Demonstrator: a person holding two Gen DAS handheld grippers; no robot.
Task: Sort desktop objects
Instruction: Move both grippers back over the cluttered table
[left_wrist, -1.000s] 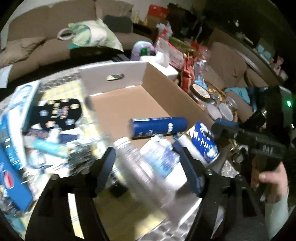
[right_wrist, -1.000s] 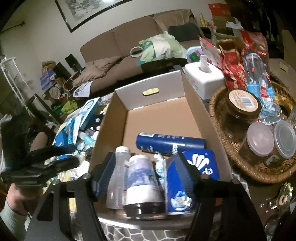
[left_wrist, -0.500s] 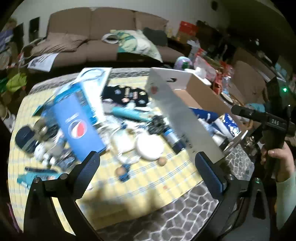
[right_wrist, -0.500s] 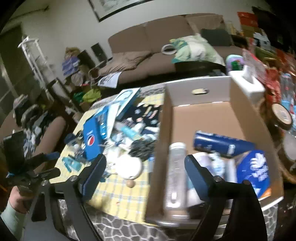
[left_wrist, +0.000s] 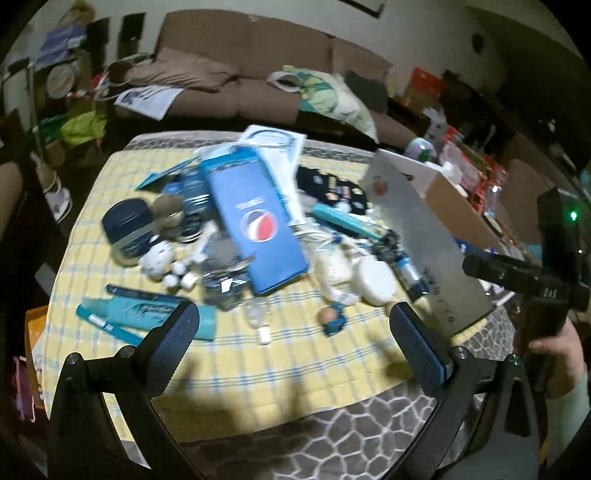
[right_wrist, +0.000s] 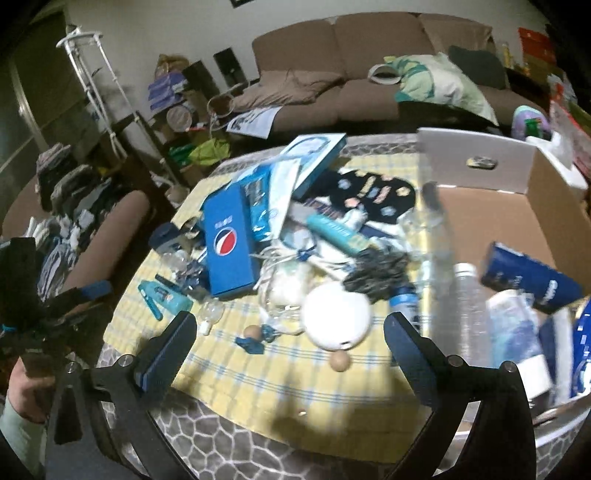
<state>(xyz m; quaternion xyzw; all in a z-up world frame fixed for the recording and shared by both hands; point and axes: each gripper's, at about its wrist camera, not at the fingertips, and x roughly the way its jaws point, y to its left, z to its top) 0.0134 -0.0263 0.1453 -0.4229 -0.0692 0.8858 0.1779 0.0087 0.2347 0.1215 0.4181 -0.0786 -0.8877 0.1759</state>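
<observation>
Now 2 empty claws, left claw (left_wrist: 293, 326) spread, right claw (right_wrist: 290, 334) just widened

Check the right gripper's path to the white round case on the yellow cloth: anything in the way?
Nothing visible blocks it. The right gripper is open and empty, and the white round case lies just beyond its fingertips. A small tan ball and a blue clip sit close beside the case. The cardboard box stands off to the right.

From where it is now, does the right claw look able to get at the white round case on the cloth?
Probably yes: the right claw is open and empty, with the white round case ahead, uncovered at the pile's near edge.
</observation>
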